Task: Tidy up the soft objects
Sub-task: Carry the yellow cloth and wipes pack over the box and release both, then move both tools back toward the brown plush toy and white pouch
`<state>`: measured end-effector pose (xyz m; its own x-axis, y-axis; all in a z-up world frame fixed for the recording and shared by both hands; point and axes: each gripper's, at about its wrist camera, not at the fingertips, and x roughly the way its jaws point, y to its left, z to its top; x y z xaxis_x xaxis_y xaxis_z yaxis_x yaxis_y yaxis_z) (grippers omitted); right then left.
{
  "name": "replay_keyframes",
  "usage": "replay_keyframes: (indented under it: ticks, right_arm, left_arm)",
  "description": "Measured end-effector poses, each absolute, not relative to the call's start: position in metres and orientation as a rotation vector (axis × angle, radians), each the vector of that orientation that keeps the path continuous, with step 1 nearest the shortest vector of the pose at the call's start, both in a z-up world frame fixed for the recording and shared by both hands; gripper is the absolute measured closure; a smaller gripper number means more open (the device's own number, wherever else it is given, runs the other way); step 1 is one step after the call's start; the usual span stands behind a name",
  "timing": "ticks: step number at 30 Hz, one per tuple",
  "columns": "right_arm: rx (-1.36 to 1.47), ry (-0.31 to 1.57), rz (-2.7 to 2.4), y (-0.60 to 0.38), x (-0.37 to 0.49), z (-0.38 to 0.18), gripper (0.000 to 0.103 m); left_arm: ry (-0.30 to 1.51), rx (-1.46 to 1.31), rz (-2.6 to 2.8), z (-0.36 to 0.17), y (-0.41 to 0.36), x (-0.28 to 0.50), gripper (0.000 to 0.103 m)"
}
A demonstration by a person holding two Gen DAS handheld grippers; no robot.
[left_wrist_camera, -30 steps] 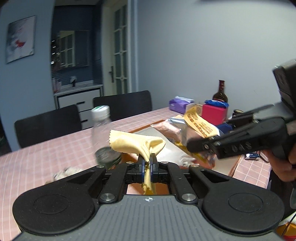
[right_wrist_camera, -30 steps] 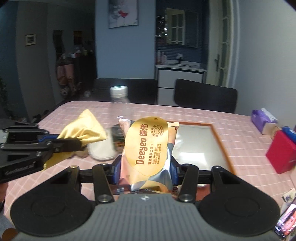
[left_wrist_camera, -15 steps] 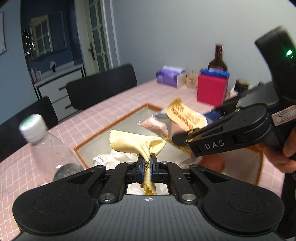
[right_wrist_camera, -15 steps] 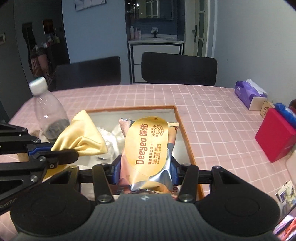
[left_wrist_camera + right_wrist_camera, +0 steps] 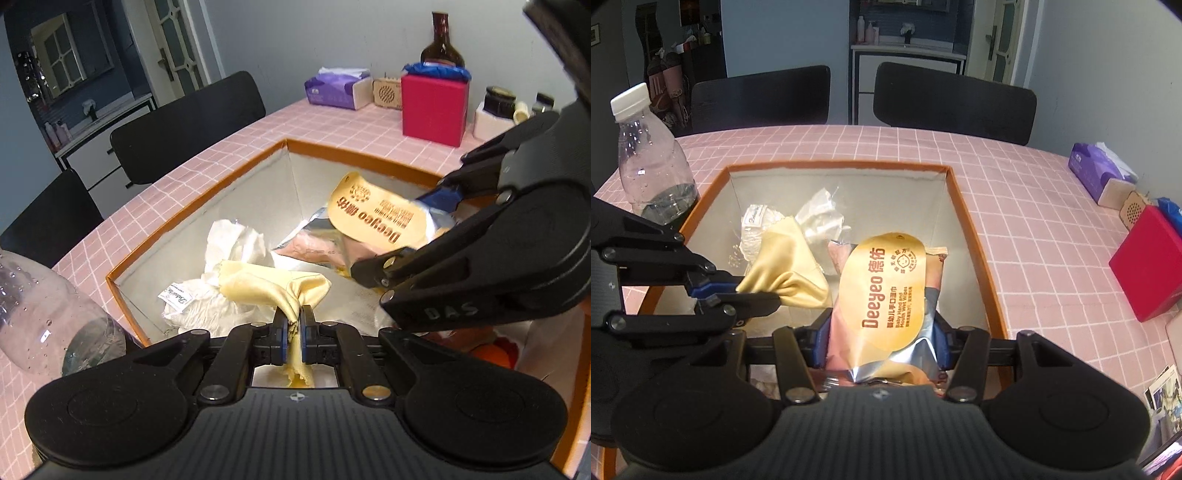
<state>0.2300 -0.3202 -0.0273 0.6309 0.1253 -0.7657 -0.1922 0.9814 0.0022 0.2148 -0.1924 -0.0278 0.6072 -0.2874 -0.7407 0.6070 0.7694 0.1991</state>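
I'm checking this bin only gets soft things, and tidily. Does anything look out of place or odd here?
Nothing looks spilled or damaged. The orange-rimmed box holds only soft items: crumpled white pieces, with the yellow cloth and wet wipes pack held over it. The one hard item, the plastic bottle, stands upright outside the box's left edge.

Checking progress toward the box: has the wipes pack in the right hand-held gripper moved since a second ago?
Yes. The wipes pack now hangs over the orange-rimmed box; earlier it was short of the near rim.

The wipes pack (image 5: 886,295) reads "Deeyeo" and "Baby Hand and Mouth Wet Wipes"; the right gripper's (image 5: 373,275) finger (image 5: 461,306) reads "DAS".
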Motion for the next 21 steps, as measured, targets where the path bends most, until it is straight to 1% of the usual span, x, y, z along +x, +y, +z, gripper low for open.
replay_keyframes:
  ticks: [2,3,4,5,7,8,9,12,13,16,21]
  right_arm:
    - [-0.067,0.870,0.183,-0.321,0.230,-0.027,0.047]
    - [-0.067,0.867,0.181,-0.321,0.230,-0.027,0.046]
    - [-0.069,0.868,0.180,-0.321,0.230,-0.027,0.046]
    - [-0.068,0.872,0.179,-0.321,0.231,-0.027,0.045]
    - [-0.077,0.860,0.180,-0.320,0.229,-0.026,0.037]
    - [-0.086,0.850,0.175,-0.320,0.228,-0.025,0.035]
    - [-0.093,0.845,0.167,-0.319,0.227,-0.024,0.033]
    - [-0.093,0.836,0.167,-0.320,0.223,-0.020,0.033]
    - [-0.091,0.833,0.169,-0.320,0.222,-0.018,0.032]
    - [-0.091,0.802,0.173,-0.319,0.214,-0.008,0.026]
    - [-0.083,0.718,0.164,-0.313,0.194,0.013,0.024]
  left_arm:
    - [0.765,0.467,-0.533,-0.029,-0.193,0.216,0.091]
    - [0.769,0.463,-0.530,-0.029,-0.193,0.216,0.091]
    - [0.771,0.460,-0.526,-0.028,-0.192,0.217,0.087]
    - [0.773,0.460,-0.522,-0.027,-0.193,0.217,0.075]
    - [0.758,0.469,-0.512,-0.025,-0.192,0.214,0.058]
    - [0.742,0.475,-0.508,-0.023,-0.193,0.211,0.054]
    - [0.728,0.478,-0.506,-0.021,-0.192,0.207,0.054]
    - [0.693,0.453,-0.503,-0.014,-0.186,0.196,0.052]
    - [0.679,0.443,-0.501,-0.012,-0.183,0.192,0.051]
    - [0.612,0.401,-0.503,-0.005,-0.172,0.176,0.049]
    - [0.524,0.309,-0.500,0.007,-0.145,0.147,0.049]
